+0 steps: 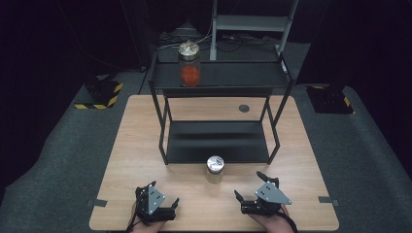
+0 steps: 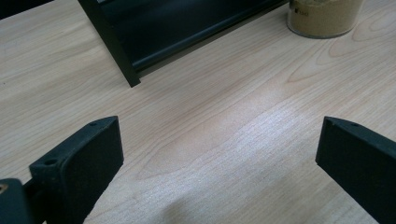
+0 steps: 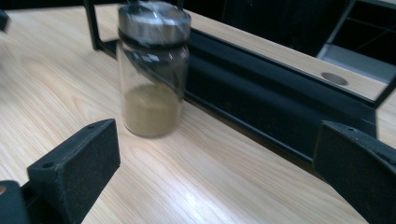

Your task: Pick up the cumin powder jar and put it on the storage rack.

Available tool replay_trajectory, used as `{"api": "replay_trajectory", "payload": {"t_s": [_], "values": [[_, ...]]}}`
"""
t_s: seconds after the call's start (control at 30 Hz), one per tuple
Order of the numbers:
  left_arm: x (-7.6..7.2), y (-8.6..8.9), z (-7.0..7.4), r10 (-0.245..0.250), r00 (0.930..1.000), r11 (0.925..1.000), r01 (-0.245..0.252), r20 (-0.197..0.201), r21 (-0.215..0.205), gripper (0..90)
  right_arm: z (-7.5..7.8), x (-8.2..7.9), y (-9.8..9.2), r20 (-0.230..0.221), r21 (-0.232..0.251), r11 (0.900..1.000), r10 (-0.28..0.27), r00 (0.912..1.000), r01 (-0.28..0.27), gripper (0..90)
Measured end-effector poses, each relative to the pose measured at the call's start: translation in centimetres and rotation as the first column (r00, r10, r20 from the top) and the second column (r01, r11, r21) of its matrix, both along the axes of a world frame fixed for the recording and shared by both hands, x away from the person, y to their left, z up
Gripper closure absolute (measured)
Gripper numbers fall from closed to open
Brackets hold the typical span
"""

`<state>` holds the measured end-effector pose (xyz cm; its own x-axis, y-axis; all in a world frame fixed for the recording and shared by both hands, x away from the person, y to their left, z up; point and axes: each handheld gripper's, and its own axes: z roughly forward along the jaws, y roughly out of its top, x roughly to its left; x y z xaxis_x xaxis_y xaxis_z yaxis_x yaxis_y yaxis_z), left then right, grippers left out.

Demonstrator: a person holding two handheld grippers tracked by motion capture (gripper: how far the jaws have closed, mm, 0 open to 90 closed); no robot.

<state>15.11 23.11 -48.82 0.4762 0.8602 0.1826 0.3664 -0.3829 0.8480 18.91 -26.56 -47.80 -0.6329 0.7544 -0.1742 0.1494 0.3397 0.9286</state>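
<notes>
Glass jar of tan powder (image 1: 214,169), capped with a silver lid, stands upright on the wooden table (image 1: 131,160) just in front of the lower shelf of the black rack (image 1: 218,141), roughly midway between the two grippers and touched by neither. Left gripper (image 1: 163,201) rests low at the table's near edge, jaws spread wide with bare wood between them; its own view catches the jar's base at upper right. Right gripper (image 1: 252,187) sits at the near edge on the other side, jaws likewise wide apart and empty, the jar ahead of them and toward the left jaw in its view. Second jar with red contents (image 1: 189,63) stands on the rack's top shelf.
</notes>
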Motion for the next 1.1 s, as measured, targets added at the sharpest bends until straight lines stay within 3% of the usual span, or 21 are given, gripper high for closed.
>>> {"api": "replay_trajectory", "payload": {"t_s": [0.23, 1.1], "values": [[-0.2, -0.2, -0.1, -0.015, 0.9998, 0.9997, 0.015, 0.012, 0.02, 1.1, 0.5, 0.8, 1.0, -0.018, 0.028, 0.999, 0.02, 0.9996, -0.02, 0.0], [-0.3, 0.1, -0.2, -0.031, 0.9993, 0.9995, 0.03, 0.023, 0.013, 1.1, 0.9, 3.1, 4.7, -0.027, 0.08, 0.996, 0.039, 0.9989, -0.037, 0.0]]}}
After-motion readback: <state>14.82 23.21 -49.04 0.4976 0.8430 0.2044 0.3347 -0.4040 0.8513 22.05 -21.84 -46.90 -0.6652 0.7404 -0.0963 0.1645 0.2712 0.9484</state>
